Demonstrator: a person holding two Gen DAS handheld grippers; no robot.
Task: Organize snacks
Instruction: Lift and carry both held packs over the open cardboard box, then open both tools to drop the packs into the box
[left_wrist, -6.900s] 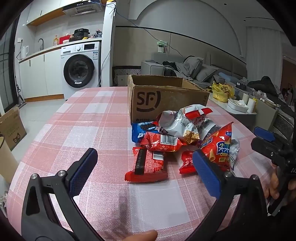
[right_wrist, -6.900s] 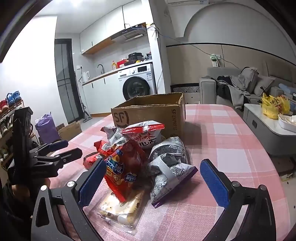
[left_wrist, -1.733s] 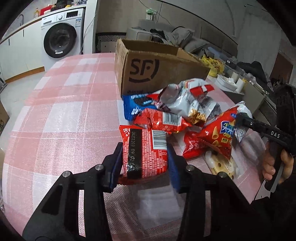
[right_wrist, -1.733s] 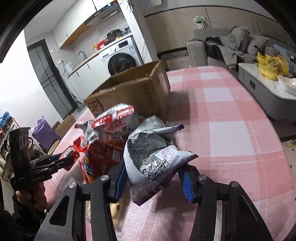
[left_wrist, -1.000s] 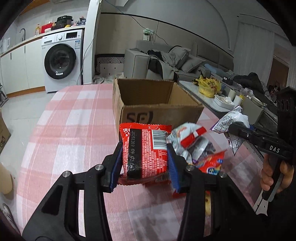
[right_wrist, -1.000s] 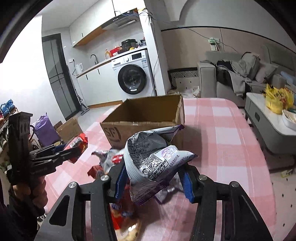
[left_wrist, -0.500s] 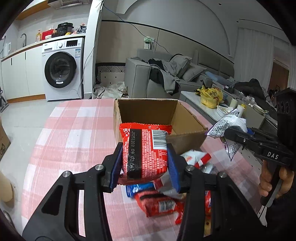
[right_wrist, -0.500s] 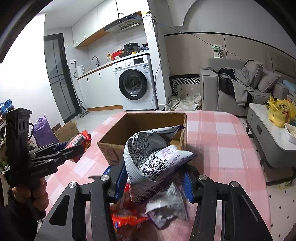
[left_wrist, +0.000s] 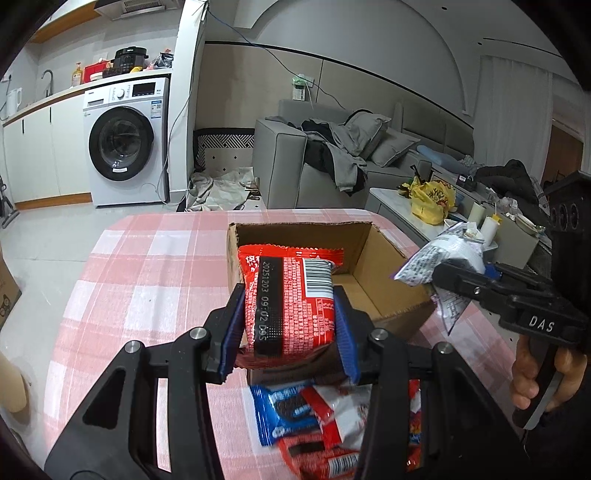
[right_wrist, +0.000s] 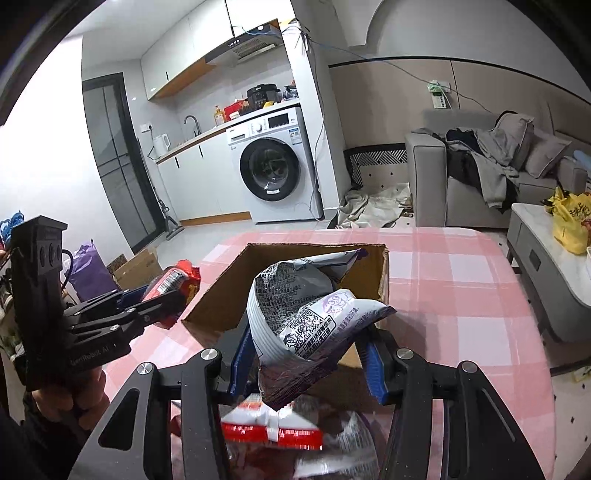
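My left gripper (left_wrist: 288, 332) is shut on a red snack packet (left_wrist: 291, 299) and holds it in the air at the near edge of the open cardboard box (left_wrist: 388, 258). My right gripper (right_wrist: 306, 354) is shut on a grey and purple snack bag (right_wrist: 306, 310), held over the near side of the same box (right_wrist: 221, 295). Each gripper shows in the other's view: the right one (left_wrist: 454, 277) at the right, the left one (right_wrist: 162, 295) at the left. The remaining snacks lie on the table below, among them a blue packet (left_wrist: 284, 410) and a white and red bag (right_wrist: 269, 424).
The box stands on a table with a pink checked cloth (left_wrist: 147, 280). A washing machine (left_wrist: 122, 144) and a grey sofa (left_wrist: 332, 155) stand beyond the table. A low side table (right_wrist: 546, 254) with a yellow bag (right_wrist: 572, 218) is to the right.
Both grippers have closed on their snacks, lifted them off the table and carried them forward and up to the box. The box opening now shows from above.
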